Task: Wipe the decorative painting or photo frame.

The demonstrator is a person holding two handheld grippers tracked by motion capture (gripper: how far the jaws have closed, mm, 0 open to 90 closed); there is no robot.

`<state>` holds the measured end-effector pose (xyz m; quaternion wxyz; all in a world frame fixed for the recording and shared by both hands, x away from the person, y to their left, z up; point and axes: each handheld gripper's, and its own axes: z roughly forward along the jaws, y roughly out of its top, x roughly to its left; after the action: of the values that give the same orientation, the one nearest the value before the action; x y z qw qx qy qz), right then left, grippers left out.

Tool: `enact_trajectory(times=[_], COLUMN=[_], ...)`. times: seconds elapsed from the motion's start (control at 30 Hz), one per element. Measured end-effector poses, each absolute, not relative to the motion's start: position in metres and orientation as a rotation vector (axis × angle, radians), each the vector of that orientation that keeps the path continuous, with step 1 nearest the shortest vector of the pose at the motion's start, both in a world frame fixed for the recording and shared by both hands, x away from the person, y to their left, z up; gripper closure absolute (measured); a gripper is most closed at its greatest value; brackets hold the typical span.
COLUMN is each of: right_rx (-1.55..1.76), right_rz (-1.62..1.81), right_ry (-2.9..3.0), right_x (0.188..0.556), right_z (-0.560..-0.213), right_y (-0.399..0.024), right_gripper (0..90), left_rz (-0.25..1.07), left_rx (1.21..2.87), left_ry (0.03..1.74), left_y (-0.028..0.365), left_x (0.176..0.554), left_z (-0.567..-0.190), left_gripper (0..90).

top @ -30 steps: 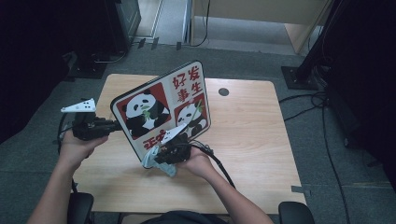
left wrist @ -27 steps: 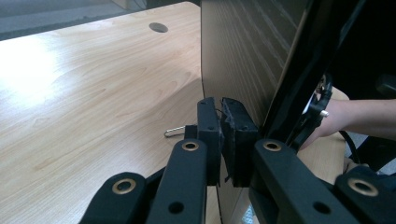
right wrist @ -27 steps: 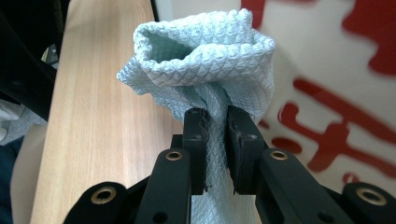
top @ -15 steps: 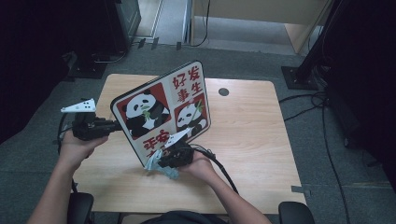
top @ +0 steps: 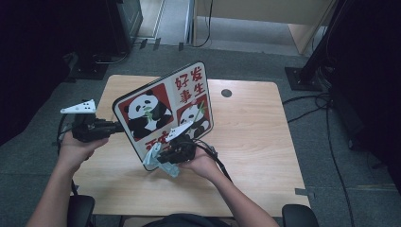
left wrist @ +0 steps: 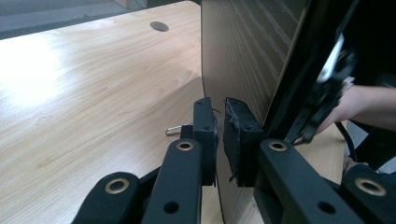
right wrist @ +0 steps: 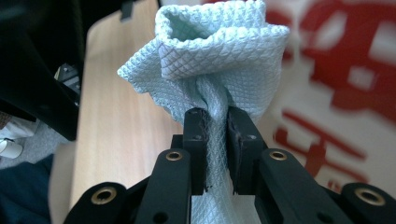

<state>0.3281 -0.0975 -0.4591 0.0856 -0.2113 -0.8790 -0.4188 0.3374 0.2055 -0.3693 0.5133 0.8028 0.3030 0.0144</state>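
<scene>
A board (top: 161, 111) printed with pandas and red characters stands tilted on the wooden table (top: 255, 142). My left gripper (top: 118, 126) is clamped on its left edge. In the left gripper view the board's wood-grain back (left wrist: 247, 51) runs between the pads, and the left gripper (left wrist: 220, 135) has just been opening slightly, the edge still between the jaws. My right gripper (top: 161, 158) is shut on a light blue quilted cloth (top: 153, 158) at the board's lower front. In the right gripper view the bunched cloth (right wrist: 219, 56) rises out of the right gripper (right wrist: 217, 116) beside the board's red print (right wrist: 336, 70).
A round cable hole (top: 226, 93) sits in the table's far side. A small metal clip (left wrist: 173, 130) lies on the table just past my left gripper. Dark stands and cables ring the table on the floor. The other hand (left wrist: 364, 100) shows past the board's edge.
My right gripper with the cloth dipped a little and came back up along the board's lower front. The left hand and the board have kept still.
</scene>
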Motion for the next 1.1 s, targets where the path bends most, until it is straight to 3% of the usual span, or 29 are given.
enact_trajectory(times=[0.67,1.1], right_rx=[-0.48,-0.374], right_rz=[-1.34,-1.367], right_ry=[-2.642,-2.655], right_x=[0.338,0.338], right_z=[-0.349,-0.305], right_y=[-0.061,-0.027], right_gripper=[79.7,79.7], left_rz=[0.048,0.07], left_rx=[1.9,1.876], left_ry=[0.774,0.807], left_y=[0.226,0.243], left_x=[0.333,0.323], left_z=[-0.371,-0.372], left_gripper=[72.2,70.3])
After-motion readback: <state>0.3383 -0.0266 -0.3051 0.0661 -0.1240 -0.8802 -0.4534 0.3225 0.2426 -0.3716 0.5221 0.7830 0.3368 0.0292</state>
